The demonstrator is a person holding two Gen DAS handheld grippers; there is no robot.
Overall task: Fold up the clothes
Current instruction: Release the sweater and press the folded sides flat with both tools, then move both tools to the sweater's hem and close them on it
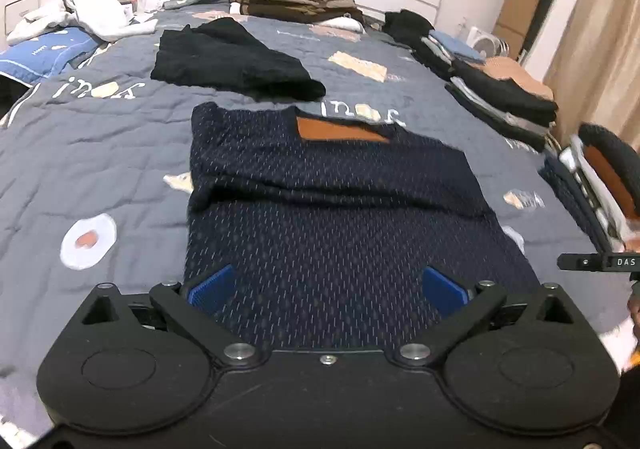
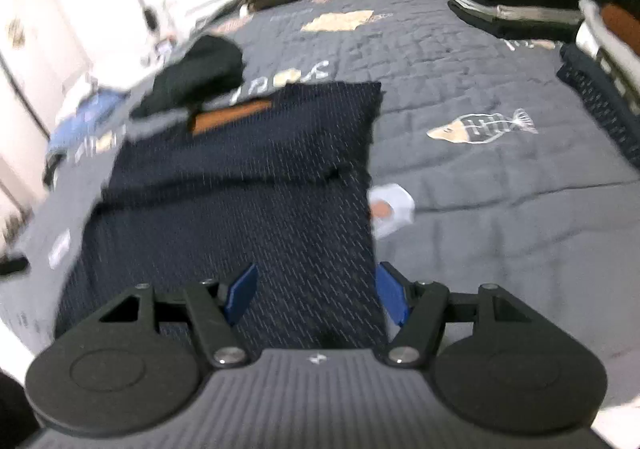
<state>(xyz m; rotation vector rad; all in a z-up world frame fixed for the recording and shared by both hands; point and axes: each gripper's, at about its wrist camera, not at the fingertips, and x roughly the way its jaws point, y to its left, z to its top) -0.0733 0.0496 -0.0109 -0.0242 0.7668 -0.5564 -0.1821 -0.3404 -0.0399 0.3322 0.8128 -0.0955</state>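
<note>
A navy patterned sweater [image 1: 328, 201] with an orange collar lining lies flat on the grey quilt, sleeves folded across its body. It also shows in the right wrist view [image 2: 256, 185]. My left gripper [image 1: 328, 289] is open and empty, its blue pads [image 1: 212, 289] spread over the sweater's near hem. My right gripper [image 2: 316, 295] is open and empty over the sweater's near right corner. A black garment [image 1: 232, 61] lies unfolded beyond the sweater.
The grey quilted bed [image 1: 80, 153] fills both views. Stacks of folded clothes [image 1: 504, 97] line the right edge, and they show in the right wrist view [image 2: 512, 5]. Tan folded clothes [image 1: 296, 1] sit by the headboard. A white heap [image 1: 80, 21] and blue pillow lie far left.
</note>
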